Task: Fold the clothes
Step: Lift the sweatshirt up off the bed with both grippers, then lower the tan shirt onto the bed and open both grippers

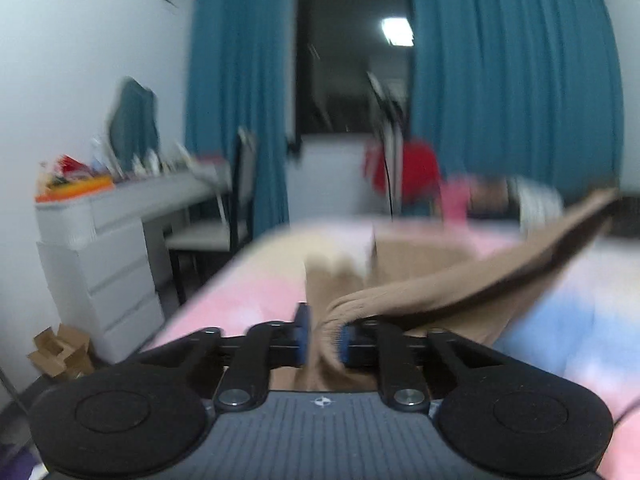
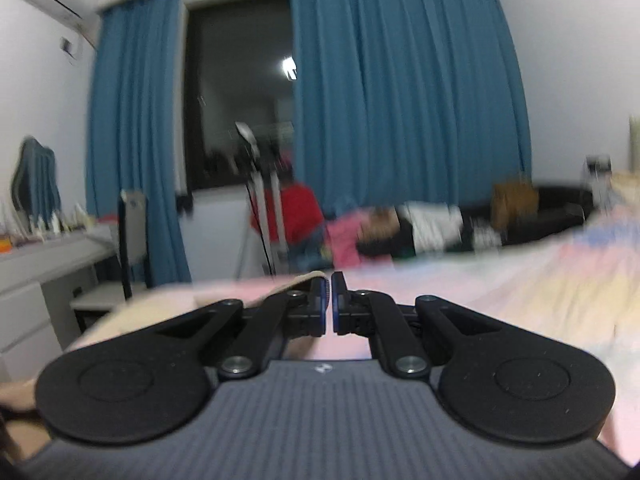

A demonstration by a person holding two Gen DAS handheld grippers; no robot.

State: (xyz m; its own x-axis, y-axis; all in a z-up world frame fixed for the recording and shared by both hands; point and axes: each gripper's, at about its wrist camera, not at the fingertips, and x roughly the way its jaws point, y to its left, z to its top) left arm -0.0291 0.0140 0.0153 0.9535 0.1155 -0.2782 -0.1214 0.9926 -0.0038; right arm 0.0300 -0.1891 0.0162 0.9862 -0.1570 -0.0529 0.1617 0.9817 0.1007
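Left wrist view: your left claw (image 1: 324, 334) pinches a bunched, ribbed edge of the tan knit garment (image 1: 460, 280), its blue pads (image 1: 303, 330) pressed against the folds between them. From that pinch the cloth rises in a long ridge toward the upper right of the view, clear of the bed (image 1: 248, 300), while the rest of the garment lies spread on the pink and blue bedding beyond the claw. Both views are smeared by motion, so the far end of the lifted ridge cannot be read.

Right wrist view: your right claw (image 2: 330, 304) has its pads brought almost together with only a thin slit between them and nothing visible in that slit. A tan edge, probably part of the same garment, lies just beside its left finger (image 2: 318, 300); whether it touches cannot be told.

Risks from this position, as a judgement:
- The left grip takes a thick wad rather than a single layer. If you carry it across, the fold may drag extra layers and land crooked.
- A knit edge held by a small bite can creep out under its own hanging weight if you move quickly.
- With the right claw empty, the garment is supported at one point only, so the free part may twist or swing and undo the line of the fold.
- The garment lies toward the bed's side edge in the left view; a pull that way could slide it off.
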